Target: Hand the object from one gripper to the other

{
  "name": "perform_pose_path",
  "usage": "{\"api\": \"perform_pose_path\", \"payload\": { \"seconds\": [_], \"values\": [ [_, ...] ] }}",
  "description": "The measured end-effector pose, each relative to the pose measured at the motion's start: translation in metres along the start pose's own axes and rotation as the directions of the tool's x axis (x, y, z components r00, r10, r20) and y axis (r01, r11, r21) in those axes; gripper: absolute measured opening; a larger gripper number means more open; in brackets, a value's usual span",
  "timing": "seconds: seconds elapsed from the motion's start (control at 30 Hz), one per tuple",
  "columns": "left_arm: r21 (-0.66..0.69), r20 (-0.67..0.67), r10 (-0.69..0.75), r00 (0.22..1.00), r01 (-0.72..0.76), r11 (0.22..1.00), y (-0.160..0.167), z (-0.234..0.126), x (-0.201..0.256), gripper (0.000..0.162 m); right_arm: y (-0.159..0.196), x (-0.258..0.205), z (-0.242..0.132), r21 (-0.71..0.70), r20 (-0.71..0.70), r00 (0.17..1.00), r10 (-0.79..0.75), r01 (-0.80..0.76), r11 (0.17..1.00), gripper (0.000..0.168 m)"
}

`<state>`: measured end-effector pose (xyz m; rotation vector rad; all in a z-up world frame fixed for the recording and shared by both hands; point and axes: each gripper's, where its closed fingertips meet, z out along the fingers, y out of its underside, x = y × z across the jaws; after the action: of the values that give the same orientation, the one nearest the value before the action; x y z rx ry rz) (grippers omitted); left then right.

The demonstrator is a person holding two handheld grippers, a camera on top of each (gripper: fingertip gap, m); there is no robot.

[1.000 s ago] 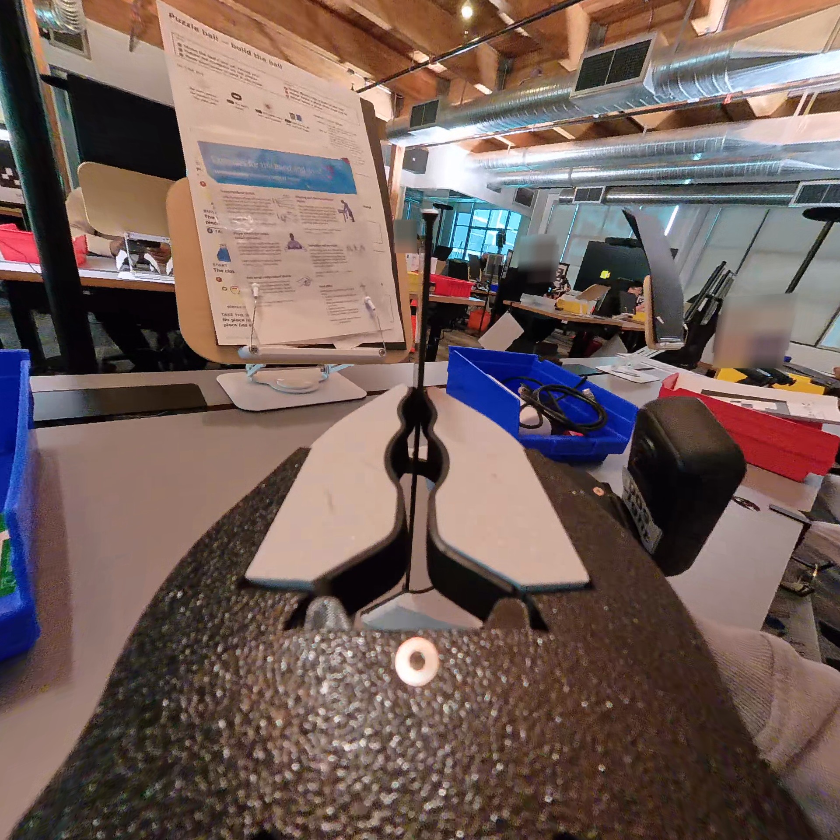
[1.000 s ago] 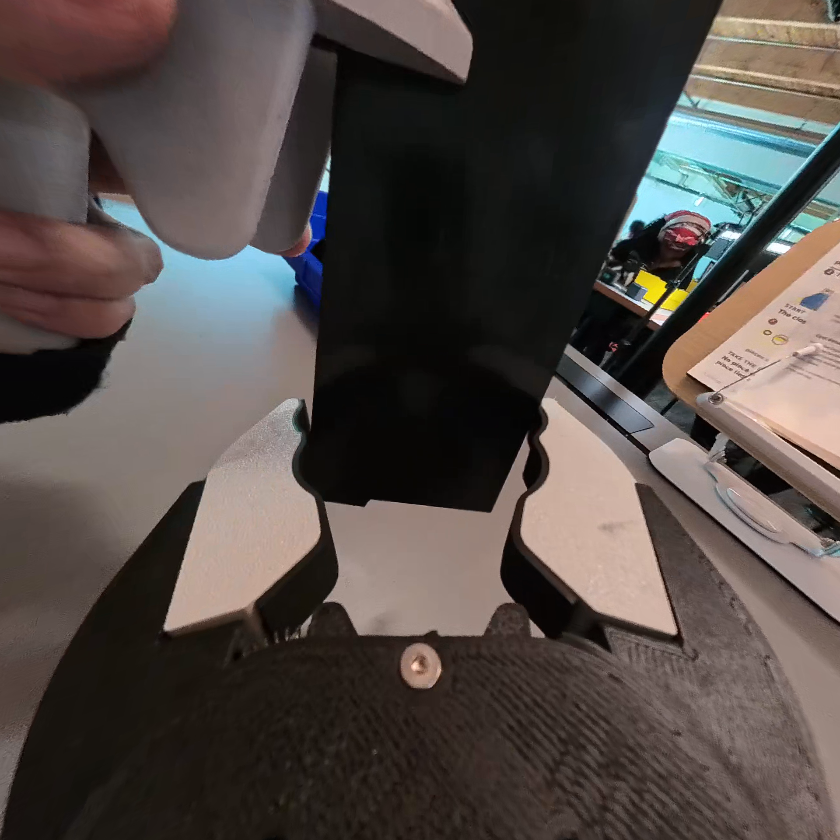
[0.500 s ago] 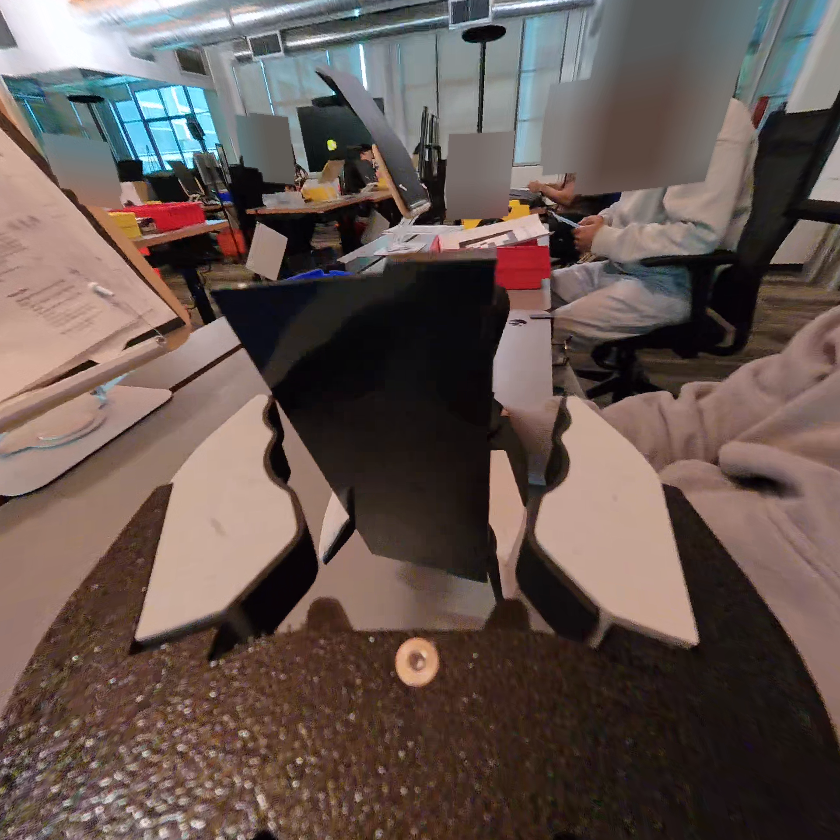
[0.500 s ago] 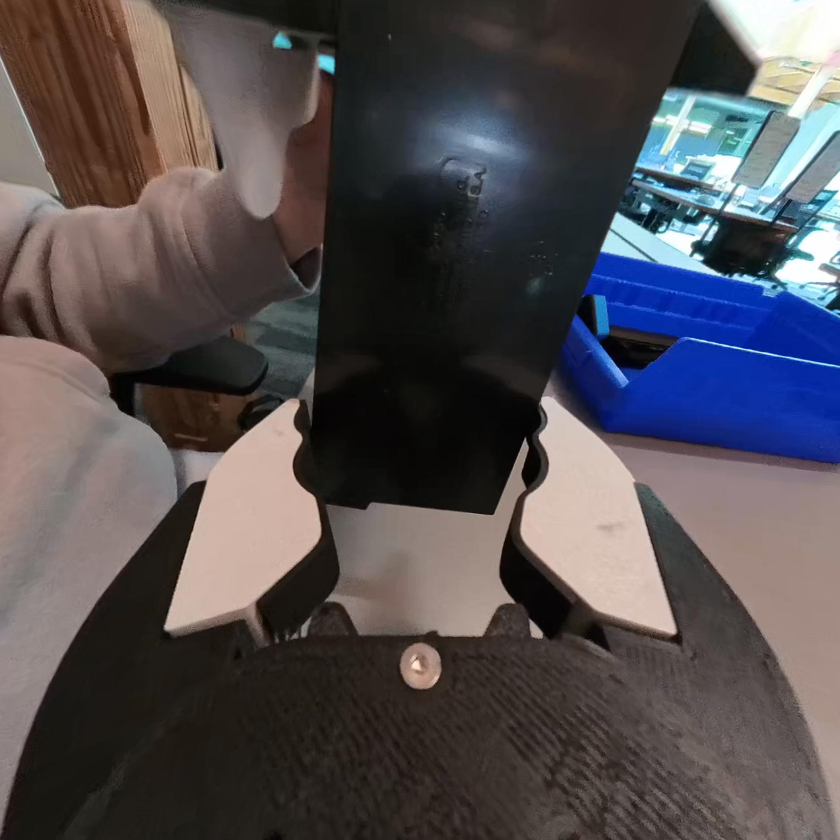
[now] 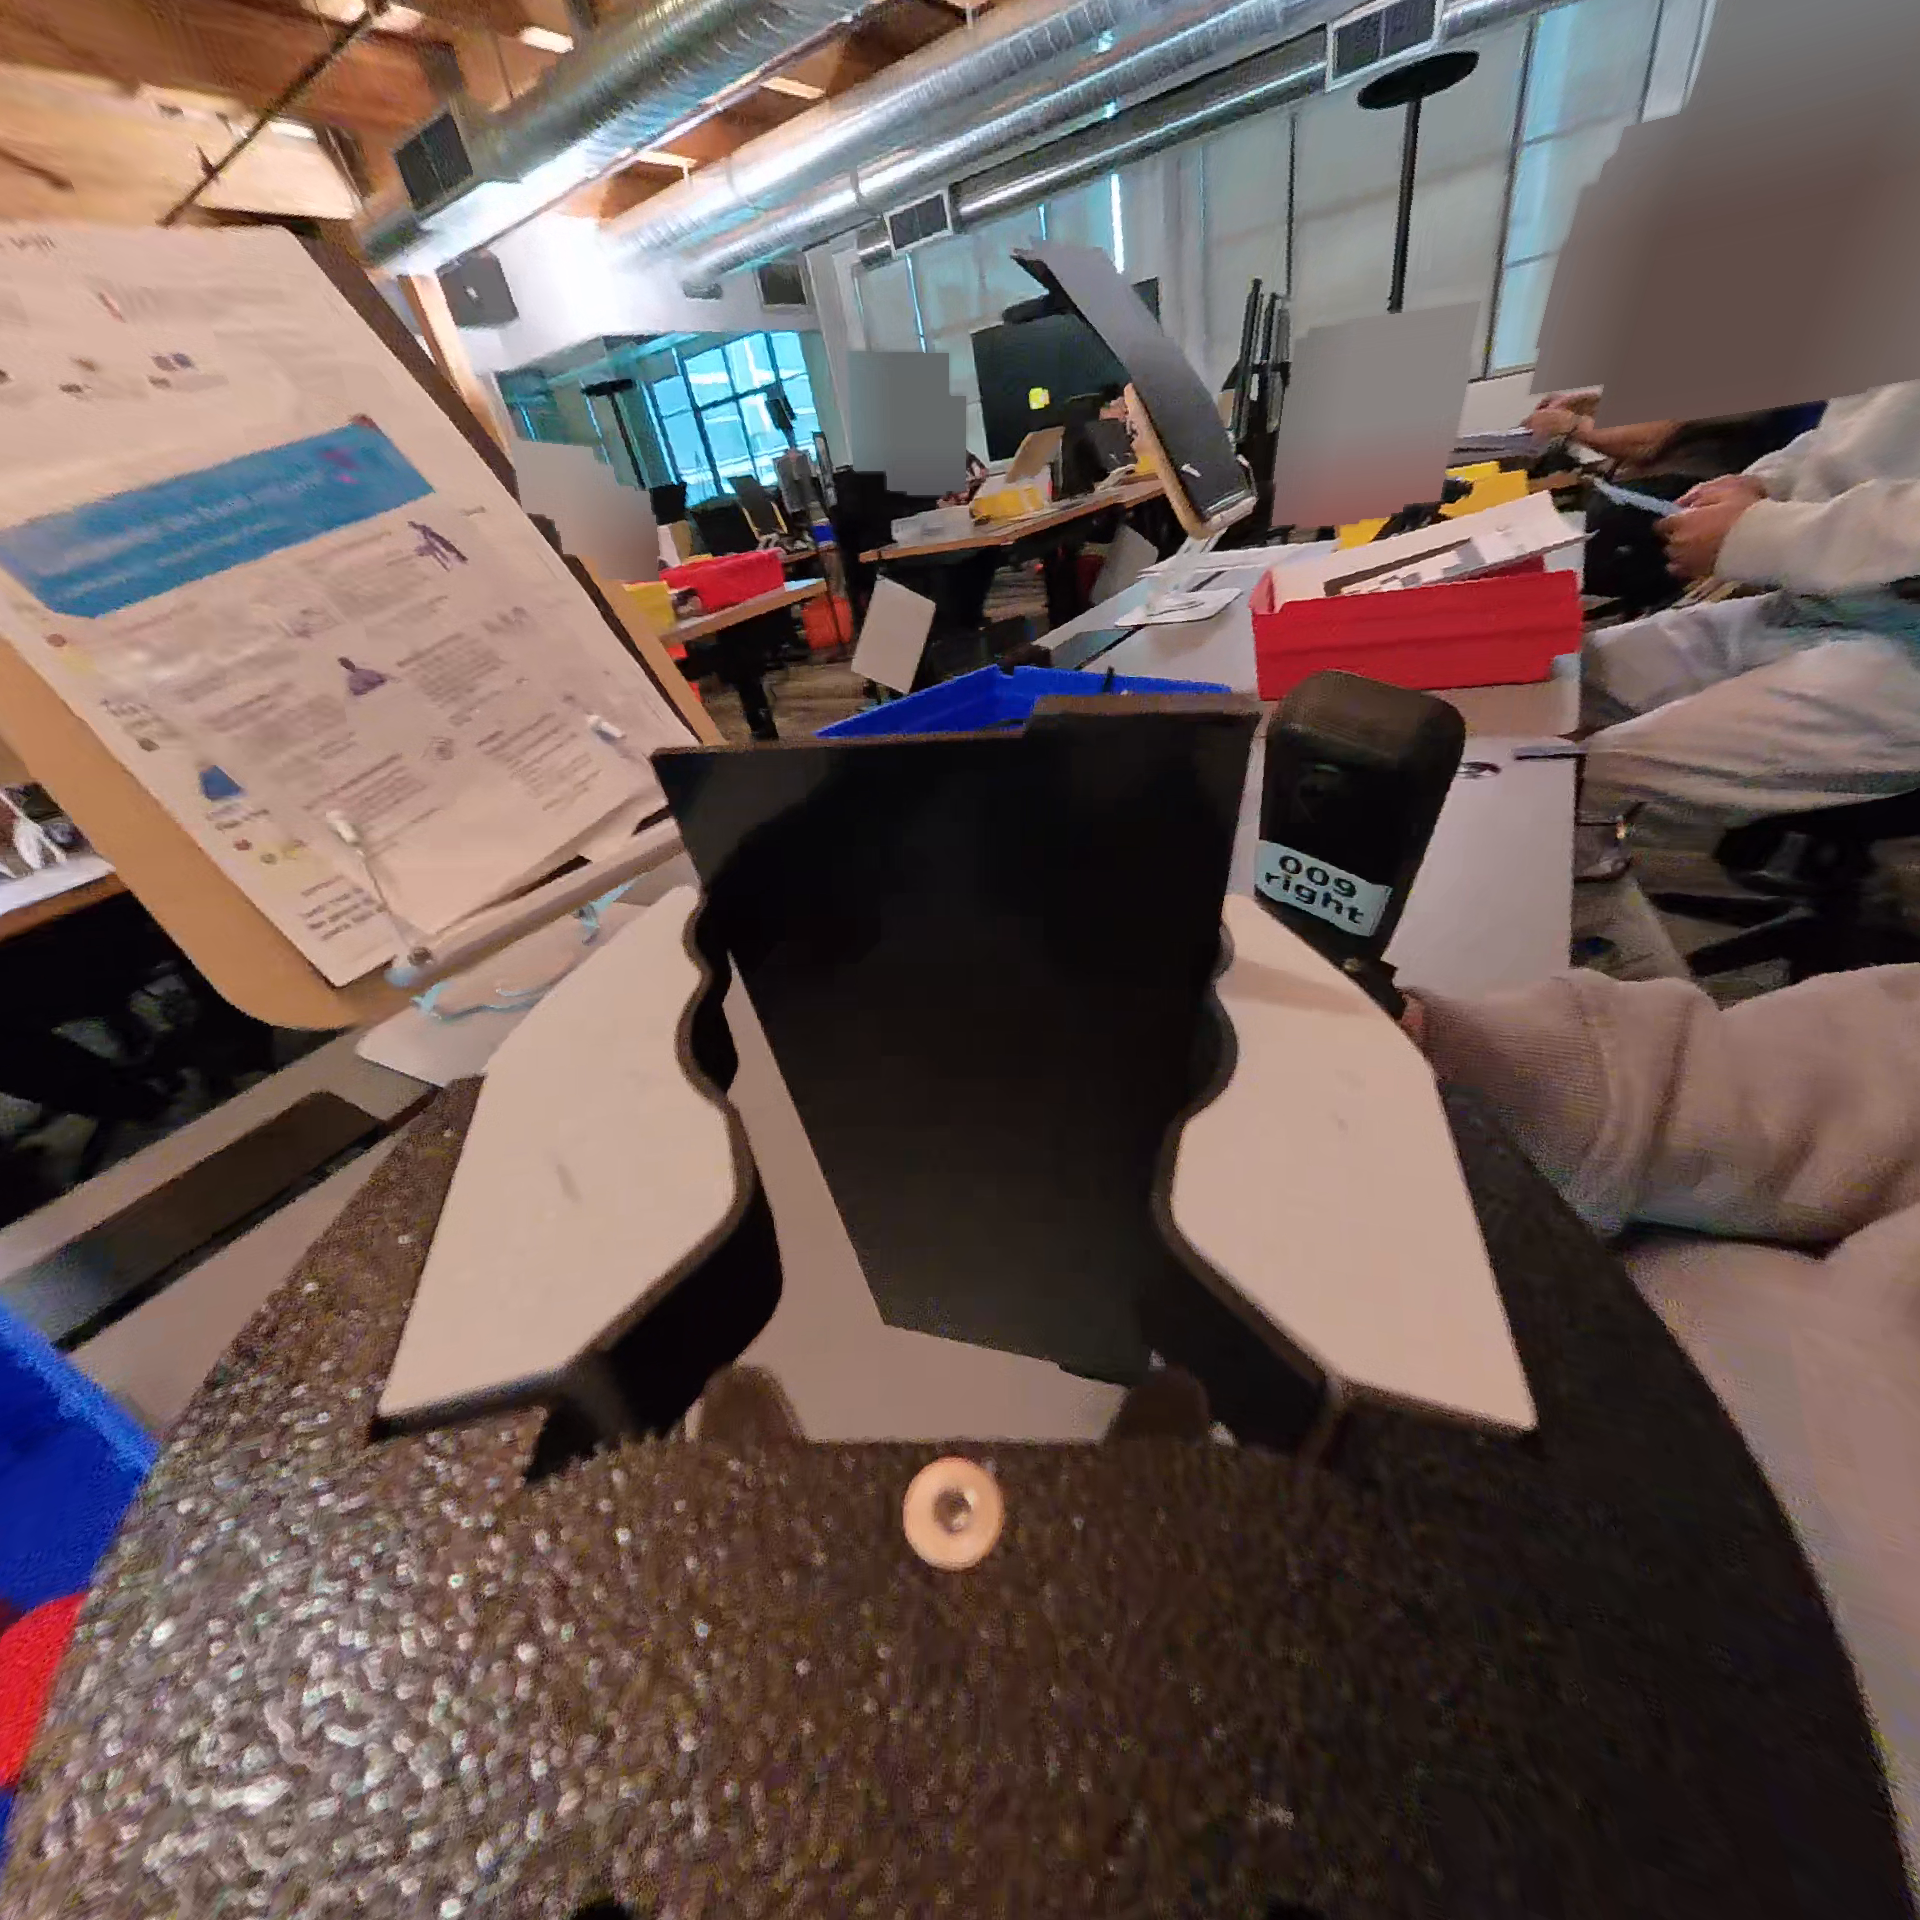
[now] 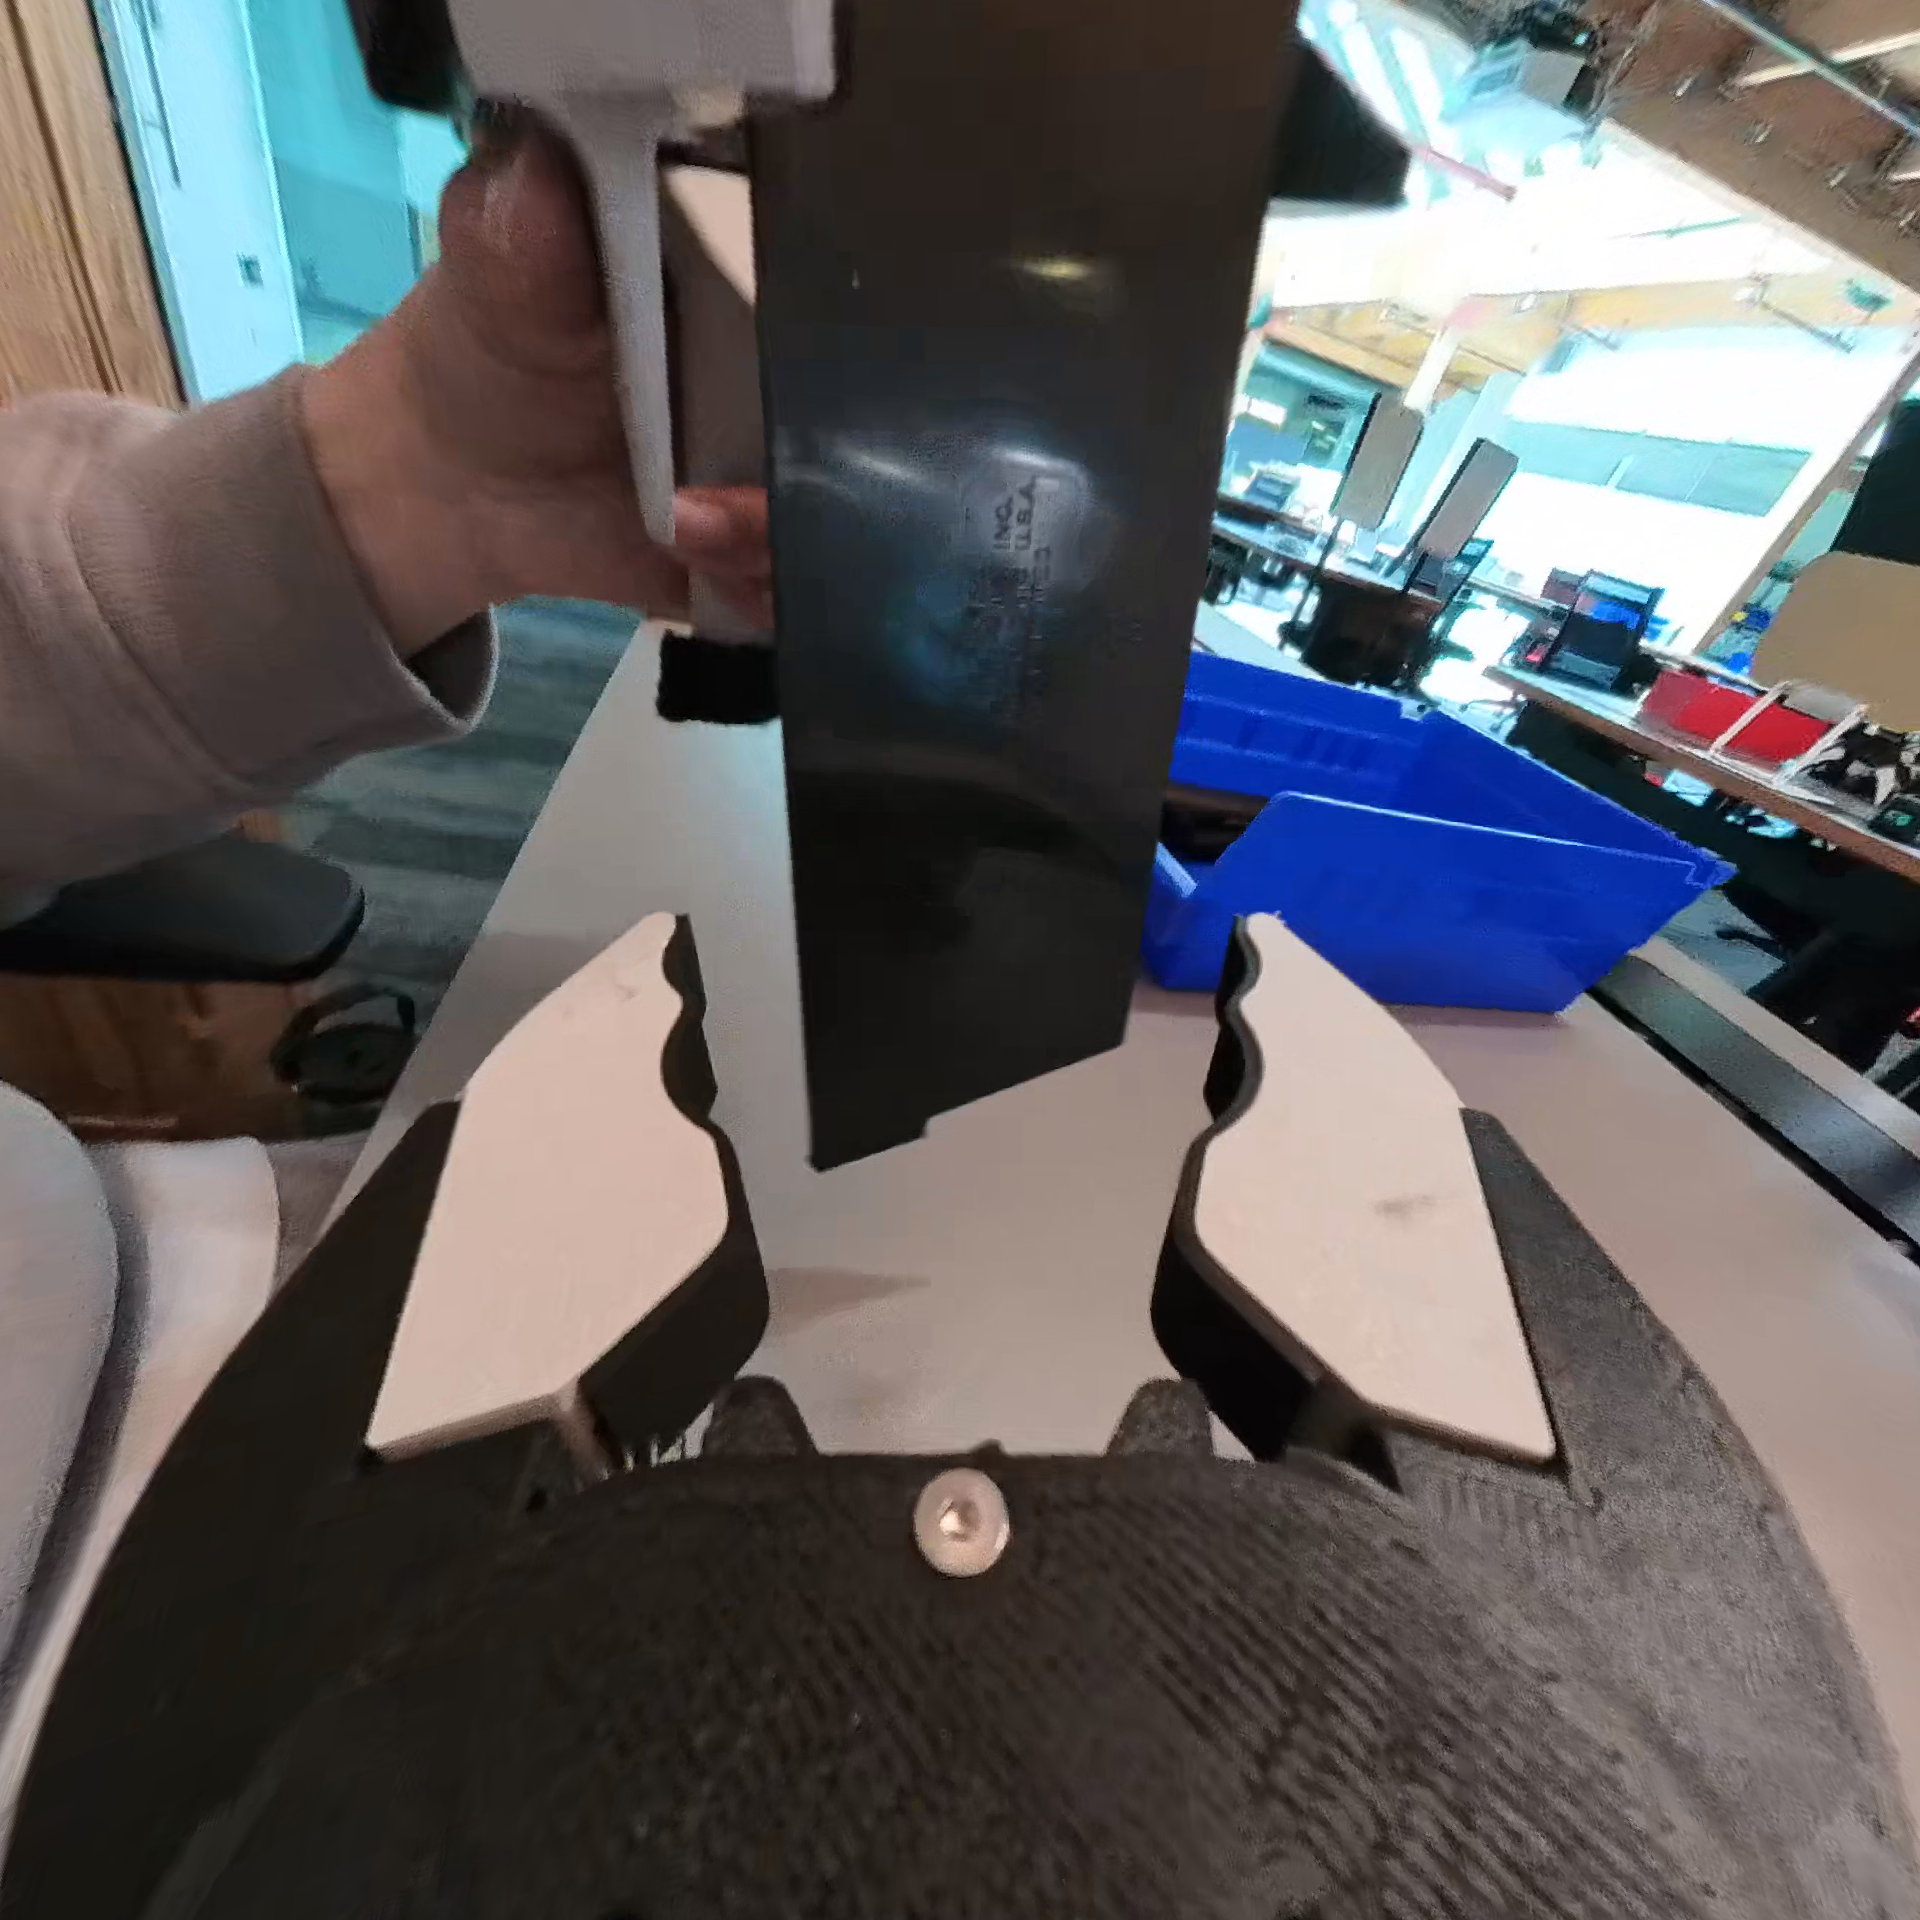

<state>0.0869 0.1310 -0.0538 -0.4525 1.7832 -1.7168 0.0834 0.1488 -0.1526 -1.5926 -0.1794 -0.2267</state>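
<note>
The object is a flat black plastic panel [image 5: 977, 1039]. My left gripper [image 5: 961, 925] is shut on it, one finger against each side edge, and holds it above the grey table [image 6: 665, 831]. In the right wrist view the panel [image 6: 997, 520] hangs down between the fingers of my right gripper [image 6: 961, 935], which is open with a gap on both sides. The left gripper's white fingers [image 6: 644, 62] clamp the panel's top there, held by a hand [image 6: 488, 416]. The right gripper's black camera body [image 5: 1351, 790] shows just behind the panel in the left wrist view.
A blue bin [image 6: 1455, 862] sits on the table beyond the panel. A tilted document stand [image 5: 260, 623] stands at the left, a red bin [image 5: 1413, 634] farther back. Another blue bin [image 5: 52, 1455] is at the lower left. A seated person [image 5: 1766, 644] is at the right. Left tips to right tips: about 10 centimetres.
My left gripper, open around the panel half a second ago, has closed on its edges. My right gripper, shut on the panel before, has opened and let go.
</note>
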Motion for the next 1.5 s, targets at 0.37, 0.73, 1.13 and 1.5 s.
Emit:
{"api": "perform_pose_path", "payload": {
  "seconds": [0.37, 0.73, 1.13, 1.5],
  "values": [
    [-0.041, 0.424, -0.071, 0.903, 0.098, 0.994, 0.008, 0.013, -0.025, 0.086, -0.004, 0.022, -0.005, -0.054, -0.238, 0.909, -0.342, 0.339, 0.939, 0.028],
    [-0.020, 0.250, -0.064, 0.966, 0.071, 0.997, -0.002, 0.019, -0.008, 0.093, -0.008, 0.049, -0.025, -0.003, -0.268, 0.962, -0.055, 0.056, 0.998, 0.001],
    [0.003, -0.106, -0.033, 0.994, 0.034, 0.999, -0.018, -0.016, 0.018, 0.045, -0.036, -0.014, -0.024, 0.152, 0.336, 0.898, 0.283, -0.349, 0.925, 0.002],
    [0.078, -0.055, -0.365, 0.929, 0.369, 0.926, -0.013, -0.012, -0.014, 0.000, -0.024, 0.009, -0.018, 0.179, 0.147, 0.939, 0.312, -0.336, 0.925, 0.033]
  ]
}}
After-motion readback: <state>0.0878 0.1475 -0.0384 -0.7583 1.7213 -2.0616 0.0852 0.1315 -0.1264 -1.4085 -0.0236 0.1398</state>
